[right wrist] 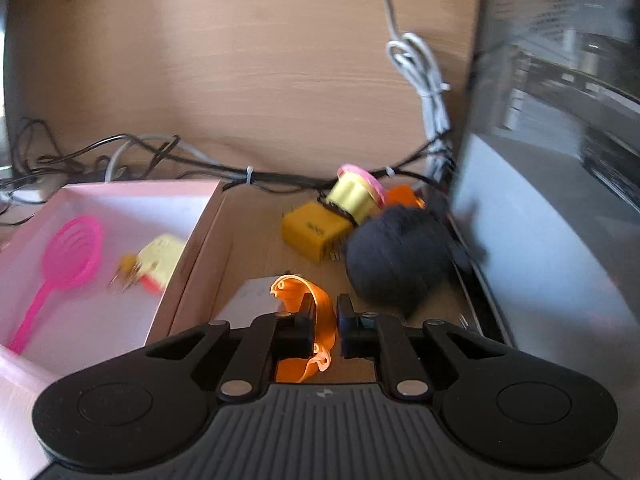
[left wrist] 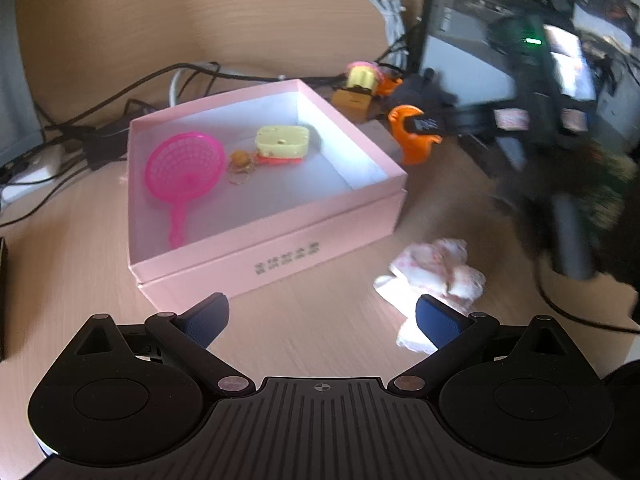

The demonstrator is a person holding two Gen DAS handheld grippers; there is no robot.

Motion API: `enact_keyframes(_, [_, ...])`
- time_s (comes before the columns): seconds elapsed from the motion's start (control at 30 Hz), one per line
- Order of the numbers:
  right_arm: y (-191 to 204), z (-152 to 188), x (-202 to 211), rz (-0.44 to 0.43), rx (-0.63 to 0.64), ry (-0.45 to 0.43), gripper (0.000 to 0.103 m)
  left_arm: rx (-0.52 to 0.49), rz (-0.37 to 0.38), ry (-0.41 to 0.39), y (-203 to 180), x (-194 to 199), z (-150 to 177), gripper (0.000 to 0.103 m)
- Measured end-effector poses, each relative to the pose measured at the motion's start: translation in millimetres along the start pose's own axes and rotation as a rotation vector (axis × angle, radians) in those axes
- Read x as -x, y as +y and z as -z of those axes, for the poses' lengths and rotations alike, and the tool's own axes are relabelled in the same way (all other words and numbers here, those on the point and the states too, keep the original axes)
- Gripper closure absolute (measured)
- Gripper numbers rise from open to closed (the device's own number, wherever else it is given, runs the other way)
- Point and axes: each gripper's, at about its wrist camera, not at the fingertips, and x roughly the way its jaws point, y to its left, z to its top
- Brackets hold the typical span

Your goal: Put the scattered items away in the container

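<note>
Partly done, by the look of it. Already inside the pink box (left wrist: 256, 216): a pink sieve (left wrist: 184, 170), a yellow block (left wrist: 282, 142) and a small brass keyring (left wrist: 241, 162).

Right gripper (right wrist: 323, 320) clenched on the orange clip (right wrist: 316, 312), held just right of the box wall, not yet over the opening. Left gripper (left wrist: 322, 320) released, jaws wide and empty, low over the worktop (left wrist: 312, 280) in front of the box.

Left to clear: crumpled tissue (left wrist: 434, 270) beside the left gripper; behind the box, a yellow cube (right wrist: 310, 234), a ribbed yellow cup (right wrist: 356, 196) with pink rim, and a dark ball (right wrist: 394, 262), seemingly soft.

Box: matte card, shallow, square-cornered. Sieve: glossy plastic mesh, thin handle. Clip: thin curved translucent plastic. Worktop: pale wood grain.
</note>
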Motion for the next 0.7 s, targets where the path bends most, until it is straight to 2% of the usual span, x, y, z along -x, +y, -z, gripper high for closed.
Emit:
enact_keyframes(0.17, [-8.2, 38.2, 51.2, -0.041, -0.014, 0.041, 0.093, -0.070, 0.016, -0.001, -20.0, 2.9, 5.7, 0.001])
enact_keyframes(0.3, [-11.3, 65.8, 73.6, -0.066, -0.017, 0.086, 0.093, -0.146, 0.026, -0.004, -41.2, -2.7, 12.0, 0.001])
enact_keyframes(0.37, [-11.2, 76.7, 84.1, -0.078, -0.015, 0.071, 0.090, -0.210, 0.009, -0.011, -53.4, -9.8, 15.4, 0.001])
enact_keyframes(0.43, [-10.3, 86.8, 96.5, -0.062, -0.017, 0.044, 0.072, -0.259, -0.029, -0.016, -63.2, -18.9, 18.4, 0.001])
enact_keyframes(0.57, [-9.8, 97.6, 115.0, -0.043, -0.019, 0.022, 0.050, -0.274, -0.060, 0.008, -69.0, -32.7, 19.2, 0.001])
enact_keyframes(0.6, [-9.2, 100.1, 119.6, -0.051, -0.009, 0.014, 0.040, -0.276, -0.070, 0.008, -68.5, -34.9, 19.5, 0.001])
enact_keyframes(0.63, [-8.1, 102.1, 122.8, -0.057, 0.003, 0.004, 0.035, -0.273, -0.085, 0.006, -66.9, -37.0, 19.8, 0.001])
enact_keyframes(0.7, [-3.1, 106.2, 127.1, -0.045, 0.041, -0.006, 0.035, -0.247, -0.125, 0.001, -60.8, -38.6, 20.8, 0.001])
